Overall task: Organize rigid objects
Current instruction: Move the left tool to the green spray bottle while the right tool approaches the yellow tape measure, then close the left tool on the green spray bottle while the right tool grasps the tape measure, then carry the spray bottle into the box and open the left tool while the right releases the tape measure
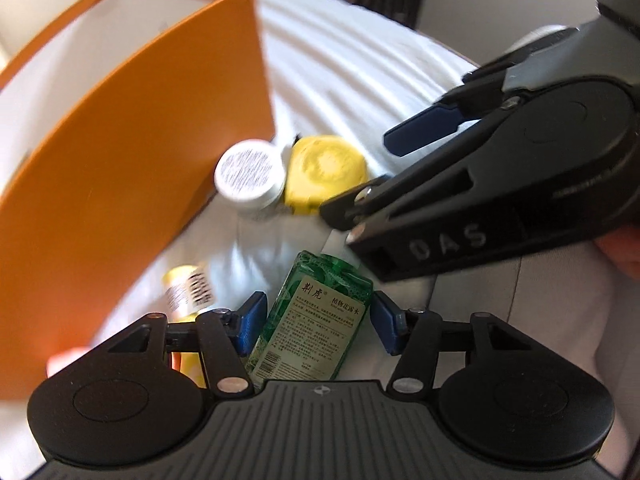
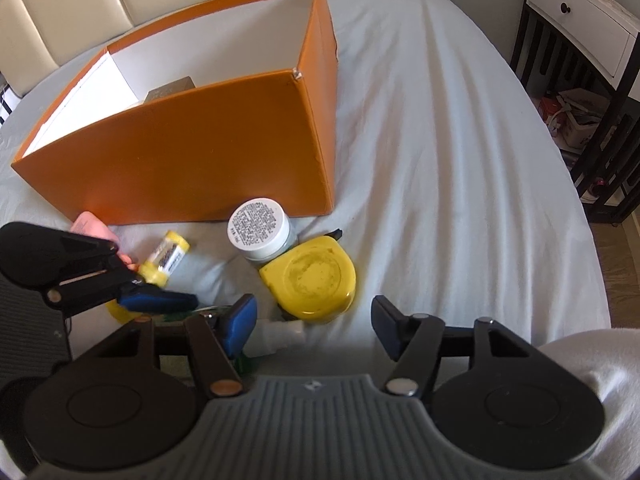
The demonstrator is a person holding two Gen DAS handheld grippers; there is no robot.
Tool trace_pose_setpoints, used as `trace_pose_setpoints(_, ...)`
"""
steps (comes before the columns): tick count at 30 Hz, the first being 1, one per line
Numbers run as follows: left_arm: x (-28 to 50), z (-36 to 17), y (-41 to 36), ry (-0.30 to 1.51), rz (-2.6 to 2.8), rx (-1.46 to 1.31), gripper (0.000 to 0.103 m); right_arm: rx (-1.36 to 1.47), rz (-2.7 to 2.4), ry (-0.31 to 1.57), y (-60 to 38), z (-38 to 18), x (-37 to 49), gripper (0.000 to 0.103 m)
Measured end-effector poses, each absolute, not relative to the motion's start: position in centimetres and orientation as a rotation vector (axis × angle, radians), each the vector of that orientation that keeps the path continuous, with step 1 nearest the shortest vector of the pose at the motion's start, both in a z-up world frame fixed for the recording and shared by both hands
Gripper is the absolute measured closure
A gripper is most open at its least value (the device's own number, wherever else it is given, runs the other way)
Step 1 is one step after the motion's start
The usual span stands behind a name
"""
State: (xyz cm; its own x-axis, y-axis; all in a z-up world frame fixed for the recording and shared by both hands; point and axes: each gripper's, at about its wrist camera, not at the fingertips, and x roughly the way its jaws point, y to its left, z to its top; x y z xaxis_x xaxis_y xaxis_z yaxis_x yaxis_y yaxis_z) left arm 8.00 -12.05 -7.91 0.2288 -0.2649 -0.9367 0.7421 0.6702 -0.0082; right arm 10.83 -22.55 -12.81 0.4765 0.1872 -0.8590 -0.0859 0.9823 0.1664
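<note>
A green bottle (image 1: 316,316) with a Chinese label lies on the bed between the open fingers of my left gripper (image 1: 320,322); the pads stand a little off its sides. A white-lidded jar (image 1: 250,174) (image 2: 260,228), a yellow tape measure (image 1: 326,168) (image 2: 312,276) and a small yellow-capped bottle (image 1: 188,288) (image 2: 166,258) lie beside the orange box (image 1: 132,152) (image 2: 180,152). My right gripper (image 2: 314,326) is open and empty just in front of the tape measure. It shows in the left wrist view (image 1: 400,168). The left gripper shows in the right wrist view (image 2: 160,300).
The orange box is open-topped with white inner walls and a dark item (image 2: 172,88) inside. The bed sheet (image 2: 440,140) stretches to the right. A white nightstand (image 2: 580,20) stands beyond the bed's right edge. A padded headboard (image 2: 80,0) is behind the box.
</note>
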Motion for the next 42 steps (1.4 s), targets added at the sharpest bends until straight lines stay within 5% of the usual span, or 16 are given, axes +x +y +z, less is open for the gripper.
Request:
trace_pose_setpoints(8, 8.6, -8.1, -8.2, 1.213, -0.597, 0.287, 0.044, 0.024, 0.159, 1.124, -21.7, -13.2, 13.2, 0.031)
trace_pose_setpoints(19, 8.8, -9.0, -8.5, 1.197, -0.517, 0.208, 0.044, 0.001, 0.177, 1.143, -21.0, -14.9, 14.3, 0.046)
trace_pose_setpoints(42, 5.4, -3.8, -2.6, 0.959, -0.353, -0.069, 0.053, 0.034, 0.225, 0.881, -21.1, -10.0, 9.3, 0.047)
